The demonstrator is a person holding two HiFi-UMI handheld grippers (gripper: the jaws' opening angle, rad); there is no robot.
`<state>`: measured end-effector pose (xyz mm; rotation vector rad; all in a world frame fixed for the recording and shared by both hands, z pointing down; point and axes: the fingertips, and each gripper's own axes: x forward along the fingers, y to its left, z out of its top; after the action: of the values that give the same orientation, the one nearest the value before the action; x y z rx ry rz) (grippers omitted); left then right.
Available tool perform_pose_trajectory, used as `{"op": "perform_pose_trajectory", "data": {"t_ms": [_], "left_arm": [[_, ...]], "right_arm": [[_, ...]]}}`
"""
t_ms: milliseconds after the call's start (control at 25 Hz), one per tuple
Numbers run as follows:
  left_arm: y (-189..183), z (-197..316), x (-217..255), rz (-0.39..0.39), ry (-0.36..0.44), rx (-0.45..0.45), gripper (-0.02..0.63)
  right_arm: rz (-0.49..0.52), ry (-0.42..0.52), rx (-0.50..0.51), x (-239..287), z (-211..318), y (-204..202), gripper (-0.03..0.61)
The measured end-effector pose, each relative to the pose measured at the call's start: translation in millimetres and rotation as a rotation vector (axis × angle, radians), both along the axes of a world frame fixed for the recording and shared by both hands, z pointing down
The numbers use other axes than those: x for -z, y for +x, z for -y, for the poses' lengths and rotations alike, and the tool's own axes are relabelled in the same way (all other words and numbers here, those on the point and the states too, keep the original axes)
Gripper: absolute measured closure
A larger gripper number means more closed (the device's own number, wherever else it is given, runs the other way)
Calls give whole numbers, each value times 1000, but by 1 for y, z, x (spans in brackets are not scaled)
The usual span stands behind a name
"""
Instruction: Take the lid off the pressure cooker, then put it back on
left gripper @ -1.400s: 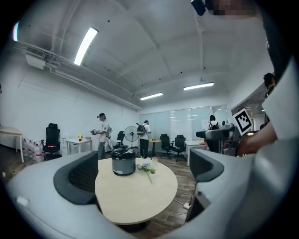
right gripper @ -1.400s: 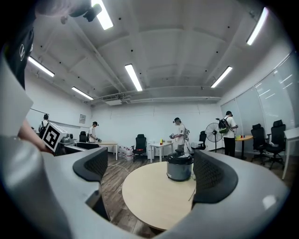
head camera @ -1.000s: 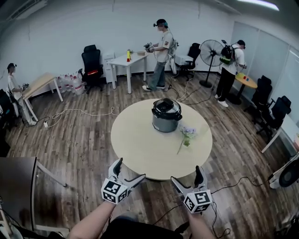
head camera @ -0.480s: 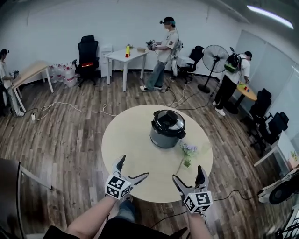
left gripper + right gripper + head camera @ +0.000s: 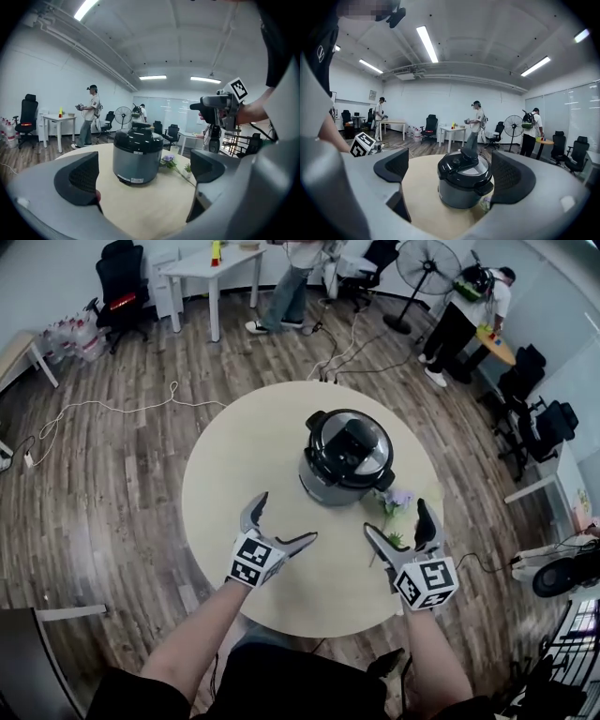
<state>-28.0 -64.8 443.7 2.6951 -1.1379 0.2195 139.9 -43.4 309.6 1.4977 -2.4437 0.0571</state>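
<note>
Black lid [image 5: 350,440] seated on pressure cooker [image 5: 323,486]; poised to flank it with left gripper [image 5: 286,518], jaws just opened wider, and right gripper [image 5: 396,518], spread wide, both empty.

A round, pale surface [image 5: 234,484] stood on the wood-plank floor [image 5: 112,493]. 1 pressure cooker [image 5: 345,457] sat on it, right of centre in the head view and toward the far edge, with its dark lid [image 5: 350,442] on. Just beside the cooker's near right side lay 1 purple flower [image 5: 400,497], its stem running toward the near edge. 1 small green plant [image 5: 188,169] sat close by the stem.
</note>
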Motion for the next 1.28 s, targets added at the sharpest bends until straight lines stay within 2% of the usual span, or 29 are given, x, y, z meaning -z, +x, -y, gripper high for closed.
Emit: {"op": "perform_pose_trajectory", "data": {"t_ms": [280, 520, 840, 1080, 1200, 1280], "left_arm": [[23, 64, -59, 43, -93, -101, 26], [49, 91, -98, 76, -166, -151, 26], [77, 118, -118, 131, -171, -163, 25], [93, 134, -122, 124, -156, -153, 25], [94, 137, -123, 128, -138, -137, 23], [94, 137, -124, 143, -130, -133, 23]], "right_arm": [[-103, -112, 2, -30, 68, -2, 16], [-208, -191, 94, -49, 114, -1, 21], [-297, -318, 283, -84, 172, -12, 25], [-330, -397, 375, -100, 219, -24, 34], [-369, -454, 428, -110, 233, -36, 51], [-393, -492, 451, -117, 238, -42, 89]]}}
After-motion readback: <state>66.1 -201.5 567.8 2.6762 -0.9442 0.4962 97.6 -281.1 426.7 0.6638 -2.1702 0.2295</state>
